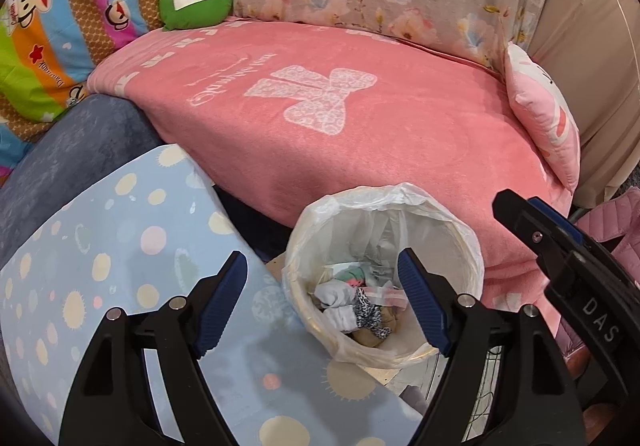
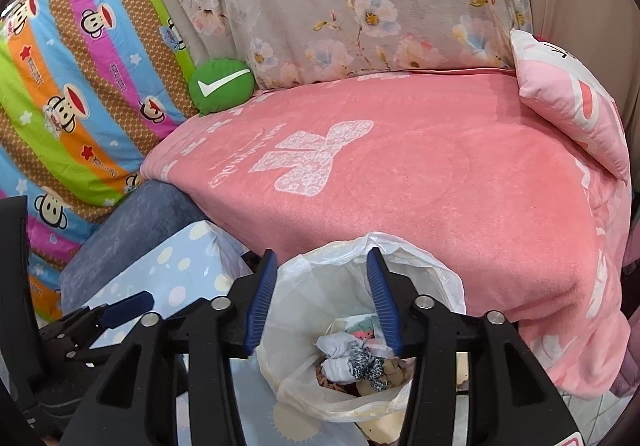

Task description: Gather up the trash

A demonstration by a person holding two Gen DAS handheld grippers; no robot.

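A small round bin [image 1: 472, 242] lined with a clear plastic bag stands on the floor in front of a pink-covered sofa. Crumpled trash [image 1: 352, 306] lies inside: white tissue, patterned scraps, brown bits. My left gripper [image 1: 322, 284] is open and empty, hovering over the bin's left rim. My right gripper [image 2: 322, 282] is open and empty above the same bin [image 2: 448, 278], with the trash [image 2: 352, 362] below its fingers. The right gripper also shows in the left wrist view [image 1: 560, 246], and the left gripper in the right wrist view [image 2: 124, 306].
A pink blanket [image 1: 360, 118] covers the sofa seat behind the bin. A light blue dotted cushion [image 1: 120, 246] lies left of the bin. A green round pillow [image 1: 196, 0], a pink pillow [image 1: 544, 110] and a striped monkey-print blanket [image 2: 72, 94] sit around the seat.
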